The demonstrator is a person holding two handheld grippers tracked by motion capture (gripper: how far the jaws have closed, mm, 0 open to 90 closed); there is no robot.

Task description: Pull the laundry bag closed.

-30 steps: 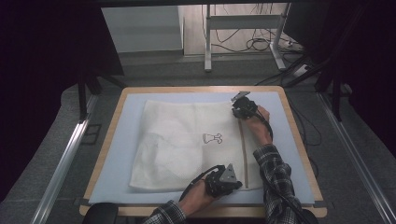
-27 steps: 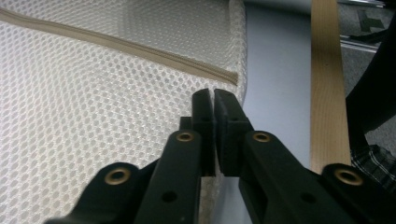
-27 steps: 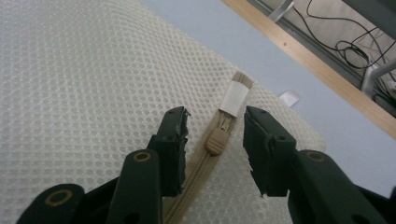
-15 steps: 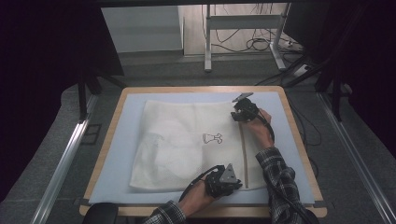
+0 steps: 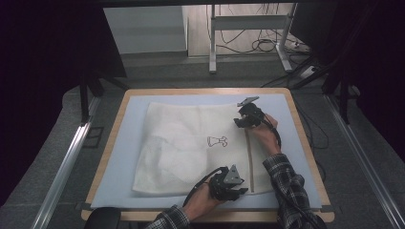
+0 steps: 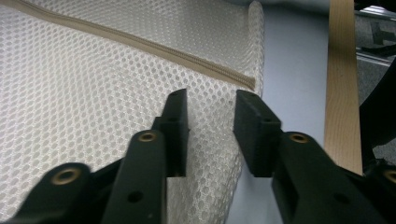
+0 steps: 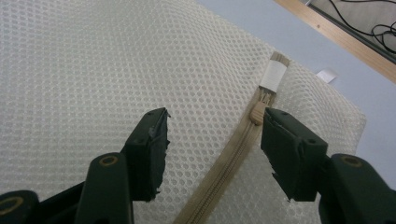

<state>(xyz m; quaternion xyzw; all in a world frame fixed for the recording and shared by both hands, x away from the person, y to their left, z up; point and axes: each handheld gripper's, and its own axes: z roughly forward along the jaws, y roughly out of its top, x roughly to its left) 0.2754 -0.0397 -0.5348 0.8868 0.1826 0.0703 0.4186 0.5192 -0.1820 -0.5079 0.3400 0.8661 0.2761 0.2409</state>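
**A:** Where is the mesh bag (image 5: 191, 148) now?

**B:** I have it flat on the blue mat (image 5: 119, 157). Its zipper (image 5: 249, 160) runs down the side nearest my hands, so I can work at both ends.

**A:** What are your grippers doing?

**B:** My left gripper (image 6: 210, 126) sits at the near end of the zipper. My right gripper (image 7: 212, 140) is at the far end, by the zipper pull (image 7: 257, 113). Both have just been opening. They hold nothing; mesh just lies between them.

**A:** Any words?

**B:** No. Just a small black drawing (image 5: 217, 140) left of the zipper, and a blank white tag (image 7: 272, 76).

A lab — dark curtains (image 5: 43, 57), cables (image 5: 258, 45) on the floor, metal rails (image 5: 62, 171).
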